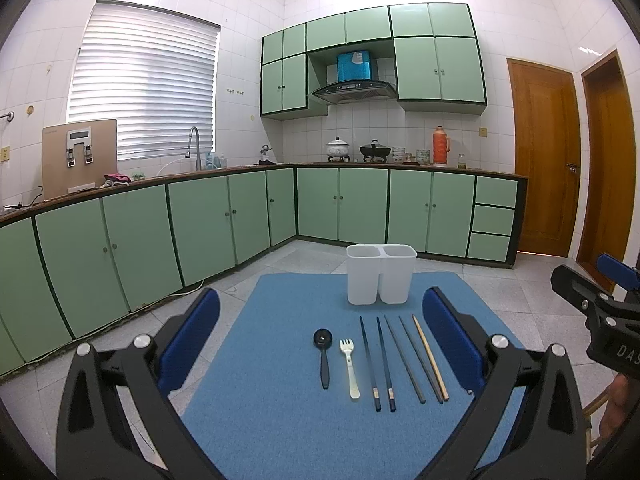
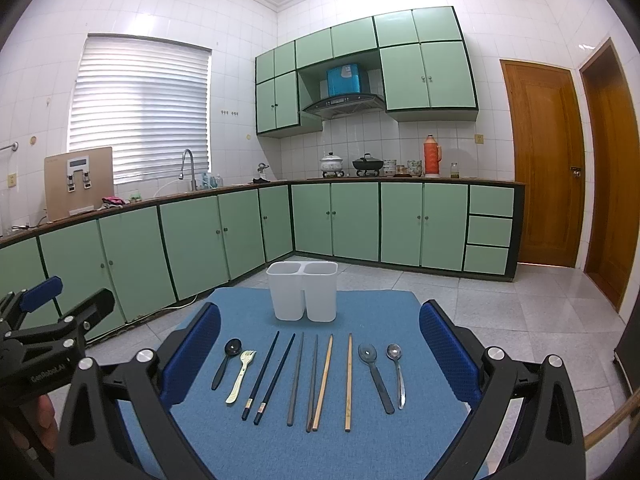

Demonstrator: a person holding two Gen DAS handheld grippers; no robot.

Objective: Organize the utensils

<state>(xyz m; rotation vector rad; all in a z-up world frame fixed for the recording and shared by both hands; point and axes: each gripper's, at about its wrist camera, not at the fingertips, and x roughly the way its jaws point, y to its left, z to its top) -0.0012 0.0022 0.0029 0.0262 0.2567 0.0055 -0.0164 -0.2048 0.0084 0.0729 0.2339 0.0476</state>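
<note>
- Kitchen with green cabinets and a tiled floor; a blue mat (image 2: 360, 308) is laid on a table, and the utensils are set out on it in a row.
- White two-compartment holder (image 2: 302, 292) is seen upright at the far edge of the mat, ahead of both sets of fingers, both compartments apparently empty.
- Row as seen from the right wrist view, left to right: black spoon (image 2: 226, 362), cream fork (image 2: 241, 376), dark blue chopsticks (image 2: 268, 376), grey chopsticks (image 2: 304, 380), wooden chopsticks (image 2: 336, 380), dark ladle spoon (image 2: 376, 378), metal spoon (image 2: 397, 372).
- Long axes are pointed roughly away from the fingers, toward the holder — handles nearest.
- Right gripper (image 2: 320, 344): spread wide, nothing held, raised above the row; chopsticks lie between its fingers.
- Left gripper (image 1: 320, 330): likewise released and empty, raised; black spoon and fork lie nearest its centre.
- Nothing sorted yet — either hand is judged equally placed for a first pick.
</note>
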